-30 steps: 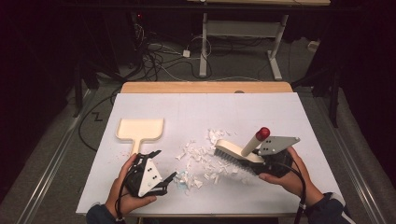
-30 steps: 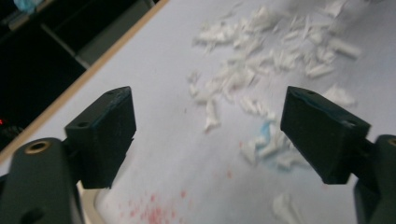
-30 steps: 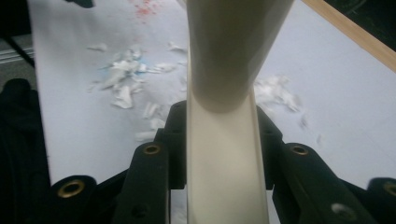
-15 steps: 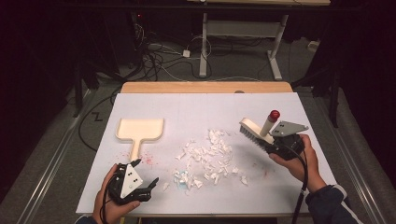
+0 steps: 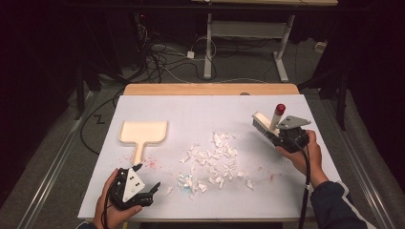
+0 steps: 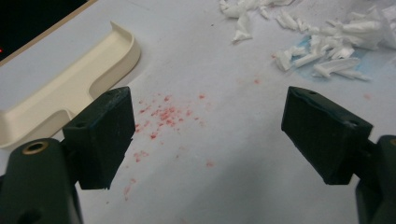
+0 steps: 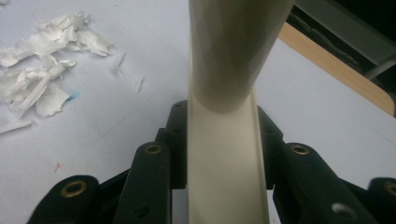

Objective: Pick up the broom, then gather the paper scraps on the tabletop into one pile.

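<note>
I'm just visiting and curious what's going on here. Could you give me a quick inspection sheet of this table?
Surface: white table, red specks near the dustpan.
Job's things: cream dustpan lying flat at left; brush held above the table at right; paper scraps scattered mid-table.
Clutter: nothing seen.
Grippers: left gripper open, holding nothing; right gripper shut on the brush handle.
Cables: black cable trailing from right gripper; loose cables on floor.
Surroundings: dark room, metal table legs behind.
</note>
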The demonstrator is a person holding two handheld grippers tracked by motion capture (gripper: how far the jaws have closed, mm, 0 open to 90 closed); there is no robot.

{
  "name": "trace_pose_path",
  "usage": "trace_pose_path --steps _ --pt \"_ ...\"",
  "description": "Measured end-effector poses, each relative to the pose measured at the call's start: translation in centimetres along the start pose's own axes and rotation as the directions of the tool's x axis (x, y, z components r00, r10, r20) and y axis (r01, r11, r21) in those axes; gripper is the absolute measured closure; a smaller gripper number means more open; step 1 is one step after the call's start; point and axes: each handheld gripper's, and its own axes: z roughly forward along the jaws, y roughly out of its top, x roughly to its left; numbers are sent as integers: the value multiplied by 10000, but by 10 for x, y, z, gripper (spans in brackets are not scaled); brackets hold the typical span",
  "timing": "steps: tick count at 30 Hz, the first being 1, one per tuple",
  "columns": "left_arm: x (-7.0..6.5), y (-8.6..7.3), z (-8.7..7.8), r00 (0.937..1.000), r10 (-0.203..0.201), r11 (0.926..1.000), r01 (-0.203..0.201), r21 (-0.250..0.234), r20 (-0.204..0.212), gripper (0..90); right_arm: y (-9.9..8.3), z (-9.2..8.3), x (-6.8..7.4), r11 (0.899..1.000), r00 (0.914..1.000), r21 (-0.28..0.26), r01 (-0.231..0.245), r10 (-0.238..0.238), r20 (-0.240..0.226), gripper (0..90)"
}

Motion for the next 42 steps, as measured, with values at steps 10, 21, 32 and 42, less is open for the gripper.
trace_pose_path --steps 10,21,32,42 --pt "-1 -3 -2 9997 104 9998 -101 162 -206 167 11 14 4 9999 10000 -116 52 -53 -62 679" --pt "0 -2 -1 9997 -57 9999 60 122 -236 167 21 29 0 9984 9994 -567 44 -24 349 679" --pt "-3 -1 0 9997 123 9997 -119 236 -196 168 46 78 55 9762 9757 -131 2164 -2157 384 678" --pt "-5 -1 1 9998 199 9992 -198 345 -30 168 51 73 97 9522 9479 -617 2993 -3041 -948 664"
